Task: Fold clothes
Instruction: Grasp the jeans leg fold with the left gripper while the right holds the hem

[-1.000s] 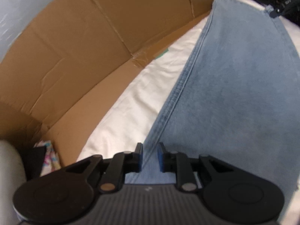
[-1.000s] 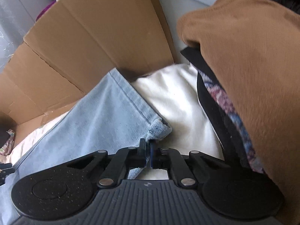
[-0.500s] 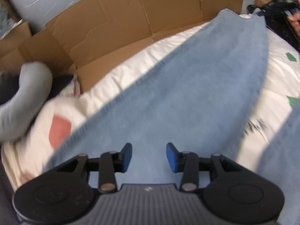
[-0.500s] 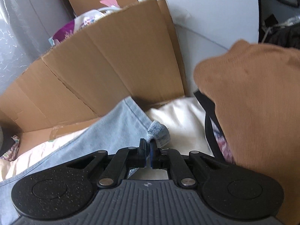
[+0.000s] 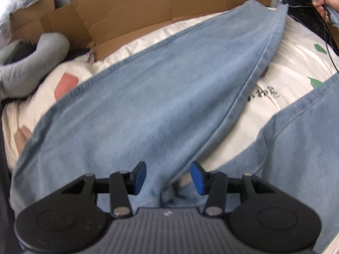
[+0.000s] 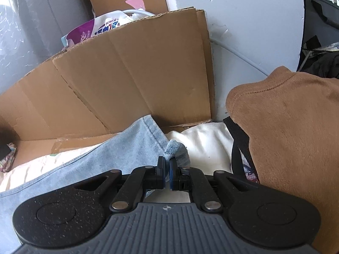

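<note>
My left hand-held gripper [image 5: 168, 177] is above the jeans [image 5: 148, 97], with its two blue pads [image 5: 141, 176] apart and nothing between them that they press. Under it is the place where the two legs of the jeans meet. One leg goes away from me to the far right, and it lies flat on a white sheet [image 5: 296, 63] that has green and red shapes printed on it. The second leg [image 5: 307, 148] lies at the right side, and a strip of the sheet shows between the two legs.

My right hand-held gripper [image 6: 166, 174] is closed on the hem corner of one jeans leg [image 6: 127, 148]. A small fold of denim [image 6: 175, 150] stands up between the pads. From the left wrist view I see this same far end of the leg lifted a little, near my hand [image 5: 324, 4] at the top right corner.

Behind the jeans stands flat cardboard [image 6: 127, 80], against a grey wall. At the right of the right hand-held gripper there is a brown garment [image 6: 292, 131], and a black strap [image 6: 237, 139] lies just beside it on the white sheet. At the left side of the left wrist view there is a grey pillow [image 5: 31, 63], near the cardboard.
</note>
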Demonstrator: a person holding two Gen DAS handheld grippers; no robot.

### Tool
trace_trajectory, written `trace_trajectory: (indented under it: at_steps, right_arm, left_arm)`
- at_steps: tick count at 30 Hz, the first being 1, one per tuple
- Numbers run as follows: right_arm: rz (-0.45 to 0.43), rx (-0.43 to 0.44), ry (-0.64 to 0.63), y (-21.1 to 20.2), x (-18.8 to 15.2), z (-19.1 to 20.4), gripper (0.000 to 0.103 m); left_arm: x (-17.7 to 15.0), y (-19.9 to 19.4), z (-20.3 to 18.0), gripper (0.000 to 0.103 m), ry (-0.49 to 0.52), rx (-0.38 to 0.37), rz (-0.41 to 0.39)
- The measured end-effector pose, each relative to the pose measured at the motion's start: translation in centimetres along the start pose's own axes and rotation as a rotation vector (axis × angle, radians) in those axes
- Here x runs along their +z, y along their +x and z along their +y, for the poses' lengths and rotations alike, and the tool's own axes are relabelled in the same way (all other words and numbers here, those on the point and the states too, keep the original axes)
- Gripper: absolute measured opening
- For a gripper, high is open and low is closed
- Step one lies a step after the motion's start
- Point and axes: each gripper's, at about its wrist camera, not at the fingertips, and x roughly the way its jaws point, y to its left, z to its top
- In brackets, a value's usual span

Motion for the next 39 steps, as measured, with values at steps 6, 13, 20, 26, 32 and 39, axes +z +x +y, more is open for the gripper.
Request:
trace_trajectory:
  at_steps: [6, 13, 20, 26, 32, 39]
  right_arm:
    - [0.017, -0.007, -0.004, 0.3, -0.5, -0.3, 0.002]
    - [0.042, -0.017, -0.01, 1.0, -1.3, -0.7, 0.002]
    - [0.052, -0.019, -0.022, 1.5, -1.6, -0.8, 0.002]
    - [0.052, -0.019, -0.033, 1.7, -1.4, -0.7, 0.002]
    - [0.055, -0.027, -0.047, 1.9, -1.5, -0.4, 0.002]
    - [0.057, -0.03, -0.06, 2.0, -1.7, -0.3, 0.002]
  left_arm:
    - [-1.6, 1.6, 0.3, 0.061, -0.131, 0.1, 0.036]
    - [-2.9, 2.6, 1.1, 0.074, -0.251, 0.189, 0.045]
    - [-3.1, 2.0, 1.4, 0.075, -0.227, 0.219, 0.112]
    - [-3.5, 0.0, 3.7, 0.08, -0.24, 0.127, 0.178]
    - [-2.3, -1.3, 3.6, 0.07, -0.172, 0.071, 0.19]
    - [-1.5, -2.0, 3.2, 0.045, -0.19, -0.014, 0.114]
